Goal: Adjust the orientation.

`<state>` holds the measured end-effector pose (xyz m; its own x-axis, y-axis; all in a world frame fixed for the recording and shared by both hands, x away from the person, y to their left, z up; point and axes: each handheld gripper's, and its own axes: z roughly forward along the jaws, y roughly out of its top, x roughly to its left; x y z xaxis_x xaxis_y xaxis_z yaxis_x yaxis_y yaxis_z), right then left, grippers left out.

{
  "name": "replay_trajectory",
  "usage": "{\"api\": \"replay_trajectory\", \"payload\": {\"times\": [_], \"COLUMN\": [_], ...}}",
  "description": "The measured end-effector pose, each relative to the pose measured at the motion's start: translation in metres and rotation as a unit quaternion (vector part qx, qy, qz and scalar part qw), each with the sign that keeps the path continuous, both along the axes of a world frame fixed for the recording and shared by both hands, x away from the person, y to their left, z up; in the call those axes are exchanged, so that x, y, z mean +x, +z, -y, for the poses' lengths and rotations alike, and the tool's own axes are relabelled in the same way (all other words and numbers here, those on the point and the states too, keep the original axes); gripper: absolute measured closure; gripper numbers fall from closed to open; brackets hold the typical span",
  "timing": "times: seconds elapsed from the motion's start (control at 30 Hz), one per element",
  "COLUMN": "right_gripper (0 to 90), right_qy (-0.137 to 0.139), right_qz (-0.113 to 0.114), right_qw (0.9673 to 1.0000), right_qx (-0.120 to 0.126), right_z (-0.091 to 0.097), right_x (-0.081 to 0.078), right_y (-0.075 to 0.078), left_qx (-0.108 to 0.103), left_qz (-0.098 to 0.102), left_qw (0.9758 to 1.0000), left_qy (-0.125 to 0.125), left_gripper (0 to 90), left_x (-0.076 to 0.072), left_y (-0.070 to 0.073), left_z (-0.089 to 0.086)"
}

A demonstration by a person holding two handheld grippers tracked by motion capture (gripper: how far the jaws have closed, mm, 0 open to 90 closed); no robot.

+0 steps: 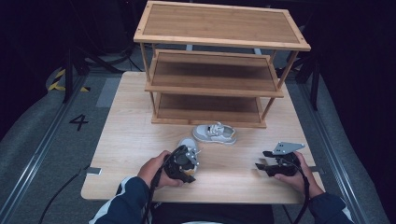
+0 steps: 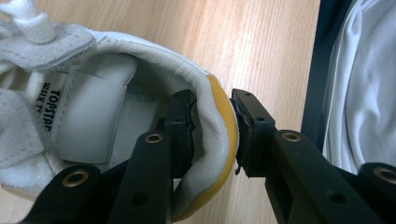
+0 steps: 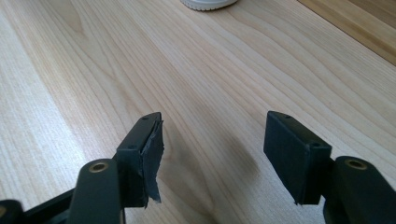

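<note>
table (image 1: 140, 140) lit bright from overhead, pitch dark all around, soft shadow under right gripper (image 3: 212, 154), close shoe (image 2: 107, 93) kinda blurry

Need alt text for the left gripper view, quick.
The left tool is clamped on the heel collar of a white shoe with a yellow heel edge, one jaw inside and one outside. Light wooden table beneath.

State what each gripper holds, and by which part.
The left gripper clamps a white shoe by its heel collar. The right gripper is open, holding nothing.
</note>
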<state>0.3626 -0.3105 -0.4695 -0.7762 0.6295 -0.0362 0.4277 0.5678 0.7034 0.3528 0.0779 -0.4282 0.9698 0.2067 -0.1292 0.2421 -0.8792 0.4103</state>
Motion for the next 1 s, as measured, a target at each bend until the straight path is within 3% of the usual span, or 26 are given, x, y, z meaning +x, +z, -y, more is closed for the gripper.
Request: {"api": "replay_trajectory", "payload": {"times": [0.07,0.17,0.3,0.37,0.4,0.5,0.6,0.63,0.73,0.8,0.93,1.0], "right_gripper": [38.3,38.3,38.3,38.3,38.3,38.3,38.3,38.3,38.3,38.3,38.3,38.6], "right_qy": [-0.001,0.000,0.001,0.002,0.003,0.004,0.004,0.004,0.005,0.004,0.005,0.005], "right_qz": [0.000,-0.001,-0.004,-0.006,-0.007,-0.008,-0.009,-0.009,-0.010,-0.010,-0.012,-0.014], "right_qw": [1.0000,1.0000,1.0000,1.0000,1.0000,1.0000,1.0000,1.0000,0.9999,0.9999,0.9999,0.9999], "right_qx": [-0.001,-0.002,-0.001,0.000,-0.001,0.000,0.001,0.001,0.002,0.003,0.005,0.007], "right_z": [0.000,0.000,0.000,-0.001,-0.002,-0.002,-0.001,-0.001,0.000,0.000,0.001,0.002], "right_x": [0.000,0.001,0.001,0.001,0.001,0.002,0.002,0.002,0.002,0.002,0.002,0.002], "right_y": [0.000,-0.001,-0.002,-0.002,-0.003,-0.003,-0.004,-0.004,-0.004,-0.004,-0.004,-0.004], "left_qx": [0.003,-0.004,0.002,0.003,0.007,0.009,0.023,0.023,0.025,0.031,0.029,0.024], "left_qz": [0.015,0.017,0.038,0.043,0.054,0.056,0.071,0.071,0.063,0.071,0.073,0.079], "left_qw": [0.9999,0.9998,0.9992,0.9990,0.9985,0.9983,0.9969,0.9969,0.9973,0.9963,0.9956,0.9957], "left_qy": [0.000,0.009,0.010,0.006,-0.010,-0.010,-0.026,-0.026,-0.027,-0.036,-0.050,-0.042], "left_gripper": [70.4,70.6,70.6,70.6,70.6,70.5,70.4,70.4,70.3,70.2,70.0,68.1], "left_x": [0.003,0.008,0.020,0.027,0.036,0.044,0.071,0.071,0.096,0.106,0.130,0.143], "left_y": [0.005,0.012,0.021,0.026,0.030,0.034,0.038,0.038,0.035,0.034,0.029,0.028], "left_z": [-0.006,-0.015,-0.024,-0.027,-0.029,-0.029,-0.025,-0.025,-0.017,-0.013,-0.003,0.001]}}
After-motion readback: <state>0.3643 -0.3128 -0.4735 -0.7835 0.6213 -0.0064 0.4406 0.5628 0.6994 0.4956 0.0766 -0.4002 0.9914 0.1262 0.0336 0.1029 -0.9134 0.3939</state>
